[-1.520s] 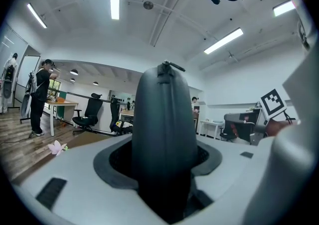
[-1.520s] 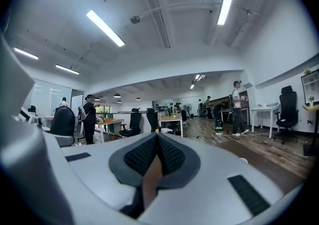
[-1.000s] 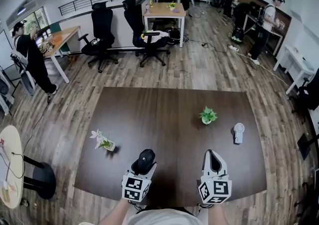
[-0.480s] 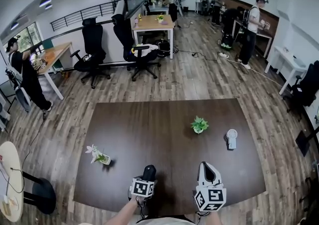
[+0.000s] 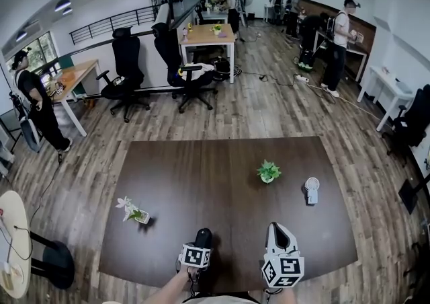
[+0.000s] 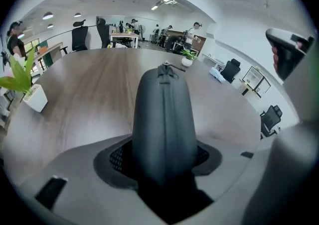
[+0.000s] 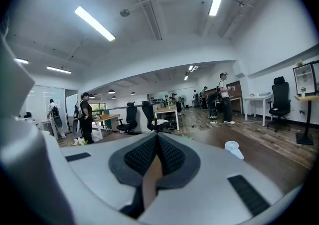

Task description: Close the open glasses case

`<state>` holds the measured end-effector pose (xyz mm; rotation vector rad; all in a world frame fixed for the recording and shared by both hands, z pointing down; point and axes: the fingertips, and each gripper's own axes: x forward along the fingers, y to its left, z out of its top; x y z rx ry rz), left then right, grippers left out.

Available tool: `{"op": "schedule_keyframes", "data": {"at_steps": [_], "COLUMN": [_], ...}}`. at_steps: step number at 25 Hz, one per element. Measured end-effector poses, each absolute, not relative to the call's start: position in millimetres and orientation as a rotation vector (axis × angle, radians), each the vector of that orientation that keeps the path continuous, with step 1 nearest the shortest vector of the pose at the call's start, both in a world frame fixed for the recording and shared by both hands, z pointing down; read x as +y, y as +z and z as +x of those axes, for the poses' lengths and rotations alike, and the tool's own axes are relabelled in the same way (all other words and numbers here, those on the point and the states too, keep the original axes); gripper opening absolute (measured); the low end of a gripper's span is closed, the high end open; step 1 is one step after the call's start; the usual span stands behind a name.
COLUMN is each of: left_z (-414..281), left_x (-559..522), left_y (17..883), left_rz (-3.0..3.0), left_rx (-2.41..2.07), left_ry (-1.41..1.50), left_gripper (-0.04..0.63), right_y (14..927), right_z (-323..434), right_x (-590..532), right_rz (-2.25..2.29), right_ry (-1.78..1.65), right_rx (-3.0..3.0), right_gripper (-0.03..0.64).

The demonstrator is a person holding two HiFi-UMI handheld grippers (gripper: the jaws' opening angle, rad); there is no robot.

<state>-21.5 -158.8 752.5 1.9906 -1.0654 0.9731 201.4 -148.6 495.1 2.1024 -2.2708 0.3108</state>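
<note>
Brown wooden table on plank flooring, frame centre; left gripper clamps grey zipped glasses case; right gripper jaws together, empty.

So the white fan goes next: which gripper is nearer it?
Right. The right gripper is diagonally left of the fan; the left gripper, holding the case, is farther left.
</note>
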Motion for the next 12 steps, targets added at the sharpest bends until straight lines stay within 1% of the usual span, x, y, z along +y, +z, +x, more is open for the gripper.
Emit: {"op": "schedule_keyframes", "data": {"at_steps": [6, 12], "left_z": [-21.0, -22.2], "left_x": [-160.0, -161.5], "left_y": [754.4, 751.8], "left_rz": [2.014, 1.994], "left_rx": [-1.114, -1.135], "left_ry": [0.971, 0.906], "left_gripper": [0.264, 0.265], "right_y": [496.0, 499.2], "right_z": [198.7, 196.6], "right_x": [-146.8, -148.0], "right_rz": [2.092, 2.089], "right_ry": [0.315, 0.327], "right_rx": [-2.273, -2.273], "right_gripper": [0.002, 0.002]}}
